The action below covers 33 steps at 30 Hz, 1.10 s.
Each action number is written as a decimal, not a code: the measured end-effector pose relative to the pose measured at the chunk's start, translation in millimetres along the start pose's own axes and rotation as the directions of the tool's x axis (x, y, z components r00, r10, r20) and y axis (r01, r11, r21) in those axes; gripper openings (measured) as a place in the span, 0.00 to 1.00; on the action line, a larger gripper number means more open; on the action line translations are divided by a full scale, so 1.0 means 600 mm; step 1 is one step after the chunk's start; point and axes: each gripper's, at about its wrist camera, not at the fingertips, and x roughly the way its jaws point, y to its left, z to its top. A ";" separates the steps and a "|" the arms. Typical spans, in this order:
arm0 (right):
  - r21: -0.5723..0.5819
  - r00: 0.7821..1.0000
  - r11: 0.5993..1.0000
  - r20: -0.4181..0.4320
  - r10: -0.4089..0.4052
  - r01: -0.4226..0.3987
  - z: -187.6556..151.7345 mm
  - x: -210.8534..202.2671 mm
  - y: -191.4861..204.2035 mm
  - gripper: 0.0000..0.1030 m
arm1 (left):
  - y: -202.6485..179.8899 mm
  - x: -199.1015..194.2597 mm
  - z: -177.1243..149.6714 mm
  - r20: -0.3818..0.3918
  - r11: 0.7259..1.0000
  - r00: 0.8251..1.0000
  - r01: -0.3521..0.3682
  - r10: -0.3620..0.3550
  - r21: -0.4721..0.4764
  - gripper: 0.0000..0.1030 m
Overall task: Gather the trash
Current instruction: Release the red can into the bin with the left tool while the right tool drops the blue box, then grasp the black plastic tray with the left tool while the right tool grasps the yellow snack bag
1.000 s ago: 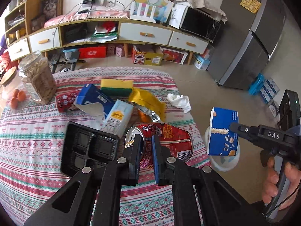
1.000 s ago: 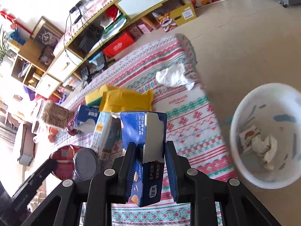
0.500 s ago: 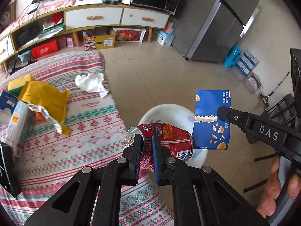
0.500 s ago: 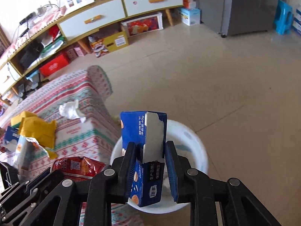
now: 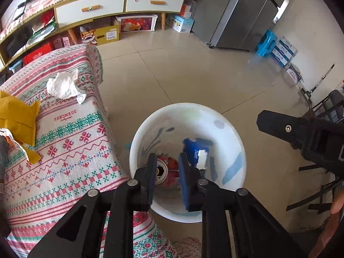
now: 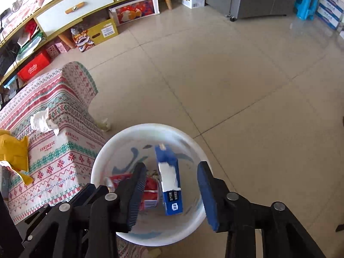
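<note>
A white bin (image 5: 228, 126) (image 6: 111, 148) stands on the floor beside the table. Inside it lie a red can (image 5: 166, 167) (image 6: 150, 190) and a blue carton (image 5: 194, 153) (image 6: 169, 180). My left gripper (image 5: 165, 168) hangs open and empty above the bin, the can showing between its fingers. My right gripper (image 6: 169, 193) is open wide and empty above the bin, with the carton below it. A crumpled white tissue (image 5: 63, 85) (image 6: 43, 122) and a yellow wrapper (image 5: 16, 118) (image 6: 13, 150) lie on the patterned tablecloth (image 5: 71, 142) (image 6: 58, 154).
The right gripper's body (image 5: 301, 137) shows at the right of the left wrist view. A TV cabinet (image 5: 107, 6) with boxes under it lines the far wall. A grey fridge (image 5: 240, 15) and a blue stool (image 6: 306, 1) stand beyond tiled floor.
Both grippers opened over the bin. The red can and the blue carton dropped out of them and now lie inside the bin.
</note>
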 end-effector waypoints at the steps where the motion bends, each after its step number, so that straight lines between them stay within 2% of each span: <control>1: 0.005 1.000 1.000 0.009 0.007 -0.008 0.000 -0.004 -0.003 0.44 | 0.006 -0.008 -0.001 0.006 1.000 1.000 0.011 -0.011 -0.004 0.35; 6: 0.011 0.998 0.998 0.017 0.059 -0.059 0.002 -0.009 0.005 0.45 | 0.052 -0.068 -0.010 0.024 0.998 0.999 0.035 -0.034 -0.059 0.36; 11: -0.024 0.993 0.994 0.038 0.108 -0.107 0.000 -0.020 0.033 0.45 | 0.132 -0.143 -0.026 0.050 0.994 0.998 -0.023 0.029 -0.107 0.36; 14: -0.053 0.992 0.992 0.050 0.118 -0.115 -0.002 -0.024 0.054 0.51 | 0.198 -0.192 -0.036 0.074 0.987 0.992 -0.088 0.098 -0.137 0.37; 16: -0.075 0.991 0.990 0.053 0.126 -0.122 -0.005 -0.027 0.069 0.51 | 0.249 -0.224 -0.044 0.081 0.978 0.988 -0.118 0.134 -0.171 0.42; 19: -0.098 0.987 0.983 0.042 0.158 -0.153 -0.010 -0.029 0.091 0.52 | 0.340 -0.266 -0.059 0.085 0.956 0.978 -0.163 0.188 -0.243 0.48; 22: -0.133 0.980 0.973 0.032 0.197 -0.191 -0.017 -0.030 0.120 0.54 | 0.422 -0.299 -0.080 0.071 0.926 0.964 -0.224 0.257 -0.305 0.48; 27: -0.208 0.975 0.955 0.022 0.219 -0.210 -0.033 -0.026 0.176 0.57 | 0.530 -0.318 -0.121 0.036 0.887 0.959 -0.244 0.280 -0.391 0.48; 33: -0.341 0.981 0.923 0.009 0.193 -0.178 -0.059 -0.002 0.246 0.59 | 0.583 -0.282 -0.162 -0.015 0.873 0.967 -0.237 0.255 -0.426 0.49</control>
